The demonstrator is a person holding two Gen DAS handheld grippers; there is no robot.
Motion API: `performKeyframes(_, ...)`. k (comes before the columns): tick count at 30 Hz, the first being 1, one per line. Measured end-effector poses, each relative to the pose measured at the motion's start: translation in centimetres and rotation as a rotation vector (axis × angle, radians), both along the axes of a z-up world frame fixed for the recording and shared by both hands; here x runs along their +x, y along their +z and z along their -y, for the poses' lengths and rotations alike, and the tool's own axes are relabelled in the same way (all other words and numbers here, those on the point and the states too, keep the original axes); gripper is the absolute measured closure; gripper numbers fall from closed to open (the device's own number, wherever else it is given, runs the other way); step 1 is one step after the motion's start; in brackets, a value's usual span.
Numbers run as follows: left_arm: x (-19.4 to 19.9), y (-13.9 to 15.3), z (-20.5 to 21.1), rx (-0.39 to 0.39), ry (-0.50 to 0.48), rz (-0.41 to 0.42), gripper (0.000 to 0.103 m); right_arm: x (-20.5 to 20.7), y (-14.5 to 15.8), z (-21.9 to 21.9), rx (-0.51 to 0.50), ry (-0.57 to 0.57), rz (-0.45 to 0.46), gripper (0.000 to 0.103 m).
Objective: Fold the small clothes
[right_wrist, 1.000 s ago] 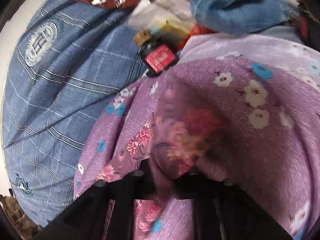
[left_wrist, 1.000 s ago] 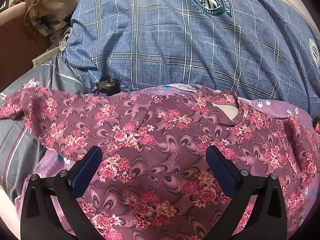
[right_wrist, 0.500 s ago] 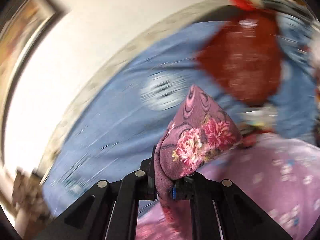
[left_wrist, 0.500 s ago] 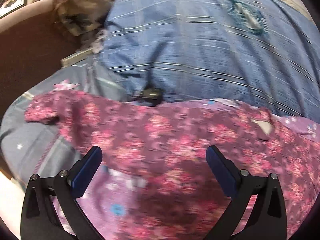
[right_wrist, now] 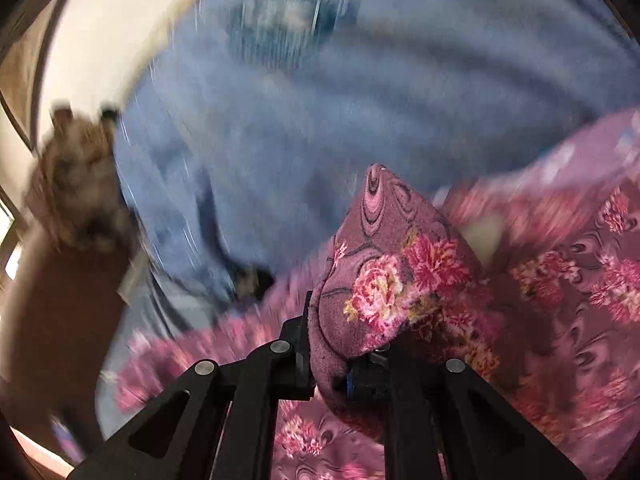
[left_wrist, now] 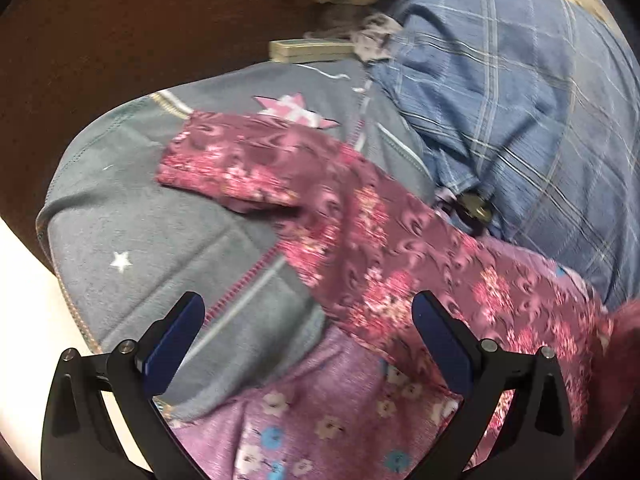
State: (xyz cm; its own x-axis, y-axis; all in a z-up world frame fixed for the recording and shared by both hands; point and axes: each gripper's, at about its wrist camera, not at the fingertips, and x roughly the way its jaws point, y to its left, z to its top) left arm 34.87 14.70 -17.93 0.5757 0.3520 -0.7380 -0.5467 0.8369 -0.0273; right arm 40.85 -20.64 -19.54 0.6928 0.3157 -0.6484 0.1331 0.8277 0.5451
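Observation:
A maroon garment with pink flowers (left_wrist: 360, 220) lies slantwise across the bed in the left wrist view, one sleeve end (left_wrist: 216, 164) resting on a grey cloth. My left gripper (left_wrist: 308, 300) hovers open above the garment's lower edge, with nothing between its blue pads. In the right wrist view, my right gripper (right_wrist: 344, 360) pinches a bunched fold of the same garment (right_wrist: 392, 272) and holds it raised. Its jaws are opening slightly with the fabric still between them. The rest of the garment trails blurred below.
A blue checked blanket (left_wrist: 520, 100) covers the far side. A grey cloth with stars (left_wrist: 160, 240) and a lilac flowered cloth (left_wrist: 320, 420) lie under the garment. A small dark object (left_wrist: 474, 206) sits at the blanket's edge, and a beige box (left_wrist: 308, 50) lies beyond.
My right gripper has swung the pinched fold up and over toward the left. The left gripper has shifted left to the garment's sleeve side, staying open.

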Motion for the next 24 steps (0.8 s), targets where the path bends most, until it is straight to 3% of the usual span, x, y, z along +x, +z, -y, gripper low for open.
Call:
performKeyframes(2, -0.1, 0.3, -0.6, -0.003, 0.005, 0.006, 0.0, 0.8, -3.4, -2.7, 0.035, 0.027, -0.068, 0.086)
performKeyframes(5, -0.1, 0.5, -1.1, 0.003, 0.01, 0.013, 0.0, 0.2, -5.6, -5.2, 0.065, 0.042, -0.079, 0.082)
performKeyframes(7, -0.1, 0.5, -1.1, -0.005, 0.003, 0.013, 0.0, -0.7, -6.4, -6.3, 0.072, 0.066, -0.089, 0.065)
performKeyframes(9, -0.2, 0.5, -1.2, -0.001, -0.005, 0.01, 0.0, -1.0, -6.7, -6.8, 0.14, 0.12, -0.111, 0.027)
performKeyframes(12, -0.4, 0.6, -1.3, -0.001, -0.005, 0.007, 0.0, -1.7, -5.3, -6.8, 0.148, 0.169, -0.077, 0.021)
performKeyframes(17, -0.9, 0.4, -3.1, -0.053, 0.035, -0.005, 0.0, -4.4, -1.2, -4.9, 0.078, 0.236, 0.061, 0.022)
performKeyframes(19, -1.3, 0.4, -4.5, -0.068, 0.081, -0.007, 0.0, -4.9, -1.0, -3.8, 0.024, 0.202, 0.06, 0.036)
performKeyframes(20, -1.5, 0.4, -5.2, -0.075, 0.105, -0.003, 0.0, -4.7, -1.3, -3.6, 0.013, 0.197, 0.041, 0.056)
performKeyframes(21, -2.0, 0.5, -6.2, -0.085, 0.135, 0.004, 0.0, -4.0, -2.2, -3.6, -0.001, 0.203, -0.009, 0.066)
performKeyframes(24, -3.0, 0.4, -8.3, -0.108, 0.192, 0.015, 0.0, -2.5, -6.6, -4.1, -0.073, 0.218, -0.225, 0.072)
